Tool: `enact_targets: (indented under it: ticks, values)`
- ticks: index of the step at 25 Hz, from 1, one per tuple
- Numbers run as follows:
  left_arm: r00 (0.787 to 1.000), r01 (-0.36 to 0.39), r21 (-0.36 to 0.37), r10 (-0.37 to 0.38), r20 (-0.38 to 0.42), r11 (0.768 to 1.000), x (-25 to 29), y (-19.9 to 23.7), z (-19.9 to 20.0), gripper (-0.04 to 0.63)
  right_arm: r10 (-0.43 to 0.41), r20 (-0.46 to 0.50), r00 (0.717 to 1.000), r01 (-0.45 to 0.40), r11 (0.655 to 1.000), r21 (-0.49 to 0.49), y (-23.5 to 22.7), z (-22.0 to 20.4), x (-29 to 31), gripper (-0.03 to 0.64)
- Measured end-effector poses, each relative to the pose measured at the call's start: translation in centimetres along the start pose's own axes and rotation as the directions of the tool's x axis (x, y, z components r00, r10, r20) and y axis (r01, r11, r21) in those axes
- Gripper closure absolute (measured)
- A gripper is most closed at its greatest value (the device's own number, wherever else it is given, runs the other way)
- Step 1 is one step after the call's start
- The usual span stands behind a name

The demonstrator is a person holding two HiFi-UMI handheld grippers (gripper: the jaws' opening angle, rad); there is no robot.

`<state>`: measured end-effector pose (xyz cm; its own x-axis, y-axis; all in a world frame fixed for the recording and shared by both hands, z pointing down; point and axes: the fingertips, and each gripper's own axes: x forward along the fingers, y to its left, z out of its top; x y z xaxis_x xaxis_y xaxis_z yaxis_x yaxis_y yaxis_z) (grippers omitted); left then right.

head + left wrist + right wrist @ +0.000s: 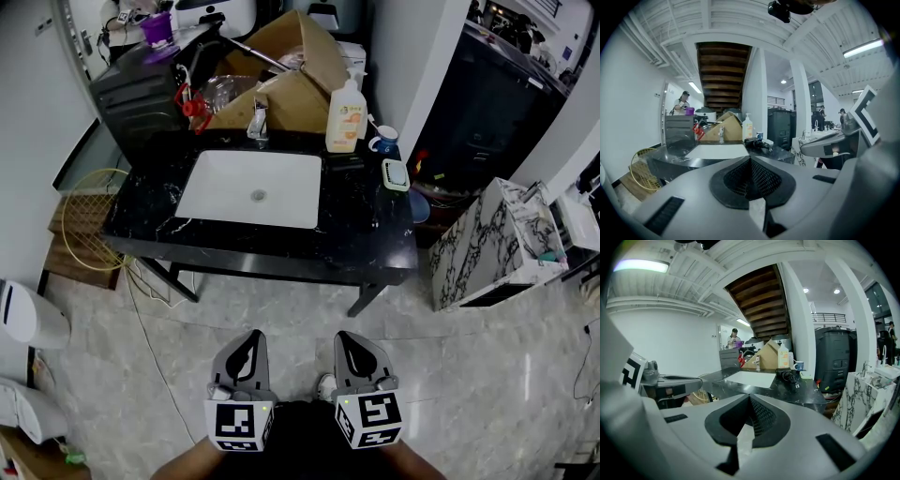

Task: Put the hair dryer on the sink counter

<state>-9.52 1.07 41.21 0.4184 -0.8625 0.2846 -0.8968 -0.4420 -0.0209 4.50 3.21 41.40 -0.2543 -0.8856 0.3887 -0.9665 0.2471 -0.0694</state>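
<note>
The black hair dryer point(345, 164) lies with its cord on the black marble sink counter point(281, 246), just right of the white basin point(253, 187). The left gripper view shows the hair dryer point(757, 143) far ahead, and so does the right gripper view point(788, 376). Both grippers hang low near the person's body, well short of the counter's front edge. My left gripper point(249, 339) is shut with nothing between its jaws, seen close up point(751, 161). My right gripper point(349, 341) is shut and empty too point(750, 401).
A soap bottle point(345, 117), a mug point(384, 142) and a soap dish point(396, 174) stand on the counter's right side. A faucet point(259, 122) and a cardboard box point(281, 80) are behind the basin. A marble-patterned cabinet point(497, 244) stands right, a yellow wire basket point(89, 220) left.
</note>
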Motion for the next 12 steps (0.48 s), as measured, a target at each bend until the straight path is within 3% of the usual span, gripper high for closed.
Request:
enact_targets:
  ticks: [12]
  values:
    - [1.0, 0.001, -0.002, -0.001, 0.009, 1.0, -0.25, -0.14, -0.16, 0.589, 0.001, -0.003, 1.0, -0.001, 1.0, -0.003, 0.22, -0.21, -0.18, 0.604]
